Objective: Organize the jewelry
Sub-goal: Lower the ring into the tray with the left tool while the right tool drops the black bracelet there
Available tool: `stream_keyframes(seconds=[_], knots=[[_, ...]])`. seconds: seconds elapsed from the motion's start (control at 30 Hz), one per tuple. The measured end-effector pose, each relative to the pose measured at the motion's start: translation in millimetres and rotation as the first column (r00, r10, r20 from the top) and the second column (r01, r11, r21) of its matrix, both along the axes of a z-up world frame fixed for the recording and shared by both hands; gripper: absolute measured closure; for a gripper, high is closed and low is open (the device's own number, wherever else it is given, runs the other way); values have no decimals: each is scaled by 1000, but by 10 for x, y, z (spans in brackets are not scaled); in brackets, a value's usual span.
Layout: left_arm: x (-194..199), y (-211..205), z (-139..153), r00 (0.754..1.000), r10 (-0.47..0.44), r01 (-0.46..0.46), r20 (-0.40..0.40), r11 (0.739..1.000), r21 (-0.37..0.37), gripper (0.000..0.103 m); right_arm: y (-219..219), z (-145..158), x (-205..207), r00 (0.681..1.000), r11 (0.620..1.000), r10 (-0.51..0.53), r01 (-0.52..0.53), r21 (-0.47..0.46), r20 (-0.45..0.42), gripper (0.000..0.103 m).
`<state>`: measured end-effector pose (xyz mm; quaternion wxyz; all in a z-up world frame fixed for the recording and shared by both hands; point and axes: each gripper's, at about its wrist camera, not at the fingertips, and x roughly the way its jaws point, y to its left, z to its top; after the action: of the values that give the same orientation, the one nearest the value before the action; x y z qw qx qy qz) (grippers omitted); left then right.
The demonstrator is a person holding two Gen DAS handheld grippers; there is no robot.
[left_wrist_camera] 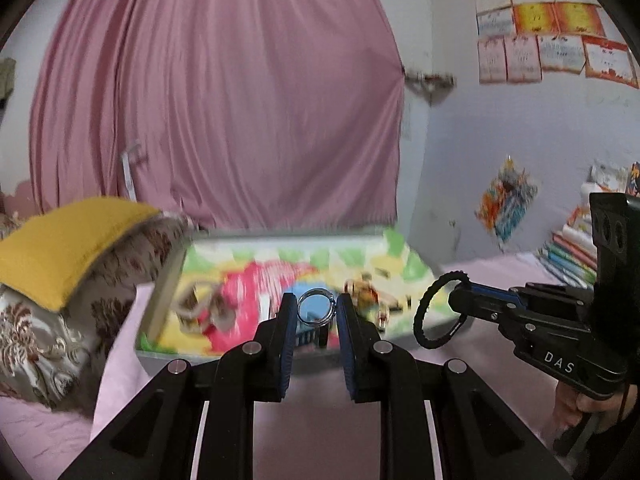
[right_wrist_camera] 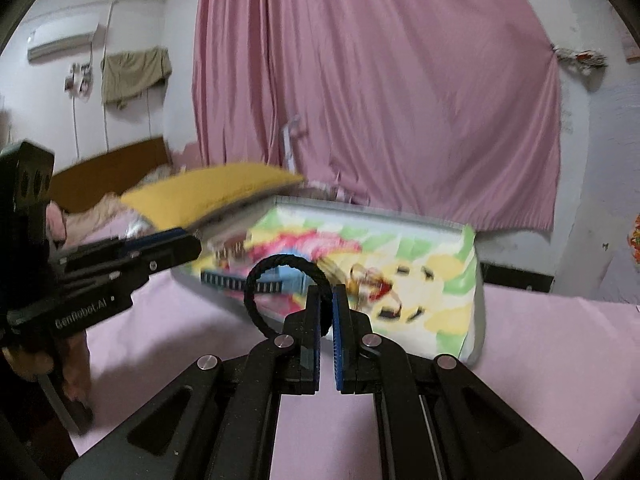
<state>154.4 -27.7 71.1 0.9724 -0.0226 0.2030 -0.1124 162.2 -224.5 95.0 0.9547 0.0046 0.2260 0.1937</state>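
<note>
1. Motion blur smears the open box [left_wrist_camera: 280,276] and its bright cartoon lining in both views; the small items lying inside, a brownish tangle at left and gold-and-red pieces [left_wrist_camera: 368,292] at right, cannot be identified.
2. The left claw [left_wrist_camera: 315,312] is clenched on a silver ring [left_wrist_camera: 315,306], pinched at its two sides between the blue pads. The ring stands upright with its opening facing the camera, held above the near part of the box.
3. From the right wrist view the left claw [right_wrist_camera: 192,246] shows only side-on, its tip over the box's left corner [right_wrist_camera: 208,240]; the ring itself is not visible there.
4. The right claw [right_wrist_camera: 326,300] is shut tight on a black braided band [right_wrist_camera: 264,276]. The loop stands on edge and juts up and to the left of the pads, part of it hidden between them.
5. Seen from the left wrist, the right claw [left_wrist_camera: 454,300] reaches in from the right and the band [left_wrist_camera: 434,312] hangs off its tip as a tall oval, its opening toward the camera, just beside the box's right edge.
6. The box sits on a pink bed sheet [right_wrist_camera: 540,340]. A yellow cushion [left_wrist_camera: 68,240] lies at its left on a patterned pillow [left_wrist_camera: 60,328], with a pink curtain [left_wrist_camera: 224,100] behind.
7. A hand [left_wrist_camera: 588,404] grips the right handle, cut off by the frame edge.
</note>
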Motion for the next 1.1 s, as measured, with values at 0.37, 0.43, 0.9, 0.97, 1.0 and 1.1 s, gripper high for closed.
stream_keyframes(seconds=[0.37, 0.43, 0.9, 0.97, 1.0, 1.1], knots=[[200, -3, 220, 984, 65, -58, 164, 997, -48, 84, 5, 234, 121, 976, 993, -101, 89, 71, 193, 98], [274, 14, 230, 981, 80, -72, 177, 996, -50, 84, 32, 243, 188, 969, 992, -117, 106, 66, 215, 98], [811, -2, 133, 983, 128, -127, 136, 992, -15, 84, 150, 156, 707, 965, 984, -176, 171, 44, 195, 98], [862, -18, 118, 984, 127, -127, 127, 992, -7, 84, 194, 144, 746, 969, 985, -170, 167, 32, 178, 98], [879, -9, 108, 984, 125, -125, 124, 992, -4, 84, 206, 133, 775, 971, 986, -167, 166, 25, 170, 98], [951, -24, 73, 988, 115, -117, 99, 993, 6, 84, 211, 120, 846, 977, 988, -157, 156, 16, 148, 98]])
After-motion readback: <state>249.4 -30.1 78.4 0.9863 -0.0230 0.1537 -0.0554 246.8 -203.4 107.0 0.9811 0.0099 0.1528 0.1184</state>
